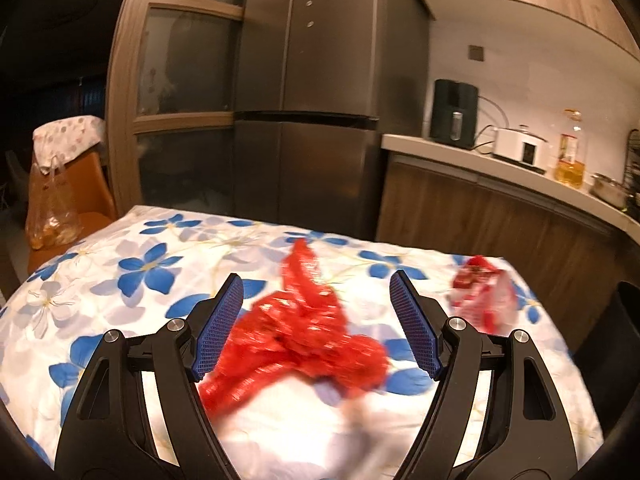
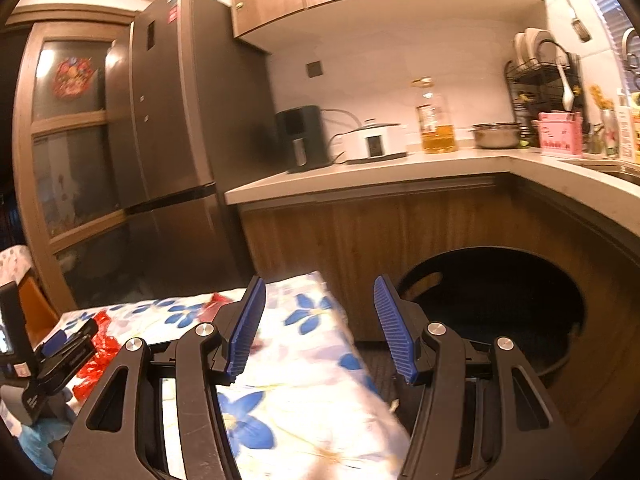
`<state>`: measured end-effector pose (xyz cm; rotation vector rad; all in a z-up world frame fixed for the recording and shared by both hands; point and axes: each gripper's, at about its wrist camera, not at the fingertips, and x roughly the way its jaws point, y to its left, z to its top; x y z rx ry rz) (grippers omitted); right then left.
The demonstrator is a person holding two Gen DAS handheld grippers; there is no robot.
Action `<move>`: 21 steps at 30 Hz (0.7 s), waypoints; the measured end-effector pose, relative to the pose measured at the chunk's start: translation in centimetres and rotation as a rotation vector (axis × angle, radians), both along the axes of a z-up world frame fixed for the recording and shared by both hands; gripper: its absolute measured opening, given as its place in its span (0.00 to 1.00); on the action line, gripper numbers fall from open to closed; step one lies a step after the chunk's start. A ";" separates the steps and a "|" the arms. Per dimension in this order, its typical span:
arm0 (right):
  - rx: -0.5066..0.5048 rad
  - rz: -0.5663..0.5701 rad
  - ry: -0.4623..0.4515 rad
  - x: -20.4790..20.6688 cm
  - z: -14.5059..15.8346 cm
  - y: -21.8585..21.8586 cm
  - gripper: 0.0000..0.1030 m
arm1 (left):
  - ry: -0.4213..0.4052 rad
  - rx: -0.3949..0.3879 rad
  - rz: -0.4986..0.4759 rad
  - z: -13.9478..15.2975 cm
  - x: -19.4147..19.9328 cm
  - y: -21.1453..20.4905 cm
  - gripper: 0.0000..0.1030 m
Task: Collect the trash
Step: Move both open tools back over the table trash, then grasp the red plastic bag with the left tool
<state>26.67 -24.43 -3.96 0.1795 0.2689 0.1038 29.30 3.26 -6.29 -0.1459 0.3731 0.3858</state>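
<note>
We can read no text anywhere: the labels on the oil bottle point(image 2: 434, 120) and the fridge point(image 2: 172, 14) are too blurred.

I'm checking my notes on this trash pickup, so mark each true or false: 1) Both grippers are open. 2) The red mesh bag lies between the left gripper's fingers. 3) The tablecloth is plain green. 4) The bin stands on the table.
1) True: the left gripper and right gripper are open.
2) True: the red mesh bag lies there, ungripped.
3) False: the tablecloth is white with blue flowers.
4) False: the black bin sits beside the table, lower down.
</note>
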 end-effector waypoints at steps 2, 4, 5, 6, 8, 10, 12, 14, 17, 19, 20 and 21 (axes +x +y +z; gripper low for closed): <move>-0.003 0.018 0.005 0.7 -0.3 1.4 0.55 | 0.014 -0.021 -0.001 -0.5 0.5 0.7 0.72; -0.009 0.039 0.007 1.6 -0.5 2.8 0.55 | 0.038 -0.052 -0.018 -1.0 1.2 1.3 0.72; -0.016 0.048 0.012 2.2 -0.7 3.6 0.55 | 0.046 -0.062 -0.021 -1.2 1.5 1.5 0.70; -0.021 0.061 0.016 2.7 -0.9 4.5 0.55 | 0.061 -0.083 -0.031 -1.6 1.8 1.8 0.68; -0.032 0.081 0.028 3.7 -1.2 6.0 0.55 | 0.087 -0.124 -0.049 -2.2 2.3 2.2 0.57; -0.043 0.102 0.042 4.7 -1.5 7.5 0.55 | 0.095 -0.164 -0.064 -2.8 2.4 2.7 0.49; -0.057 0.117 0.054 5.5 -2.0 8.7 0.55 | 0.091 -0.189 -0.075 -3.1 2.4 3.0 0.42; -0.076 0.124 0.072 6.5 -2.7 10.0 0.55 | 0.090 -0.201 -0.091 -3.3 2.3 3.1 0.33; -0.082 0.124 0.095 7.8 -3.5 11.1 0.55 | 0.079 -0.200 -0.103 -3.5 2.0 2.9 0.28; -0.091 0.119 0.100 8.6 -3.8 11.9 0.55 | 0.065 -0.211 -0.105 -3.5 1.6 3.1 0.25; -0.097 0.119 0.102 9.0 -4.0 12.3 0.55 | 0.059 -0.223 -0.106 -3.5 1.5 3.2 0.25; -0.105 0.120 0.105 9.4 -4.1 12.7 0.55 | 0.054 -0.234 -0.107 -3.6 1.4 3.5 0.24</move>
